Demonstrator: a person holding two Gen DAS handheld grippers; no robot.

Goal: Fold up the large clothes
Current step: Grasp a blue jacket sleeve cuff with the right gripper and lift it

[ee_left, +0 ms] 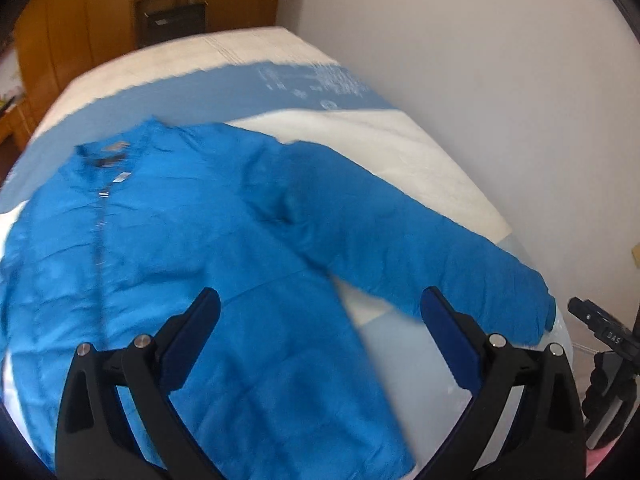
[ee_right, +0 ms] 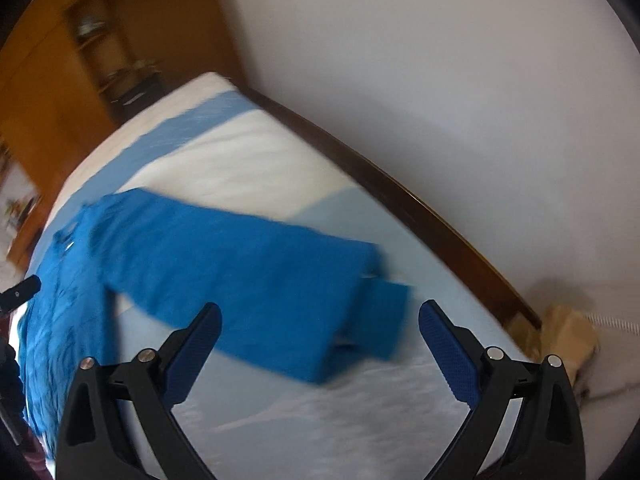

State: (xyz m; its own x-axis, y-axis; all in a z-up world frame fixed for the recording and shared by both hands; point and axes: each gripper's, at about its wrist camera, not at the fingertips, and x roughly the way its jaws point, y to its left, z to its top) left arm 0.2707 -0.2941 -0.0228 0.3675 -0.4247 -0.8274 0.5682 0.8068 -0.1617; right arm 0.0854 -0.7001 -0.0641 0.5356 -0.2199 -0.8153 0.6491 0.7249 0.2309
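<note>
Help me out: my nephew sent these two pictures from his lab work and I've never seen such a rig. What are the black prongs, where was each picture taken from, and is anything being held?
The prongs are two-finger grippers that a person holds, one in each hand. Each carries a wide-angle camera looking along its fingers. One picture comes from the left gripper, the other from the right gripper. Both stand open over a bed and hold nothing. On the bed lies a blue jacket, spread flat, one sleeve stretched out sideways. It is to be folded.

The right hand-held gripper (ee_right: 320,332) hovers spread above a blue jacket (ee_right: 240,276) sleeve (blurred, seemingly folded).
</note>
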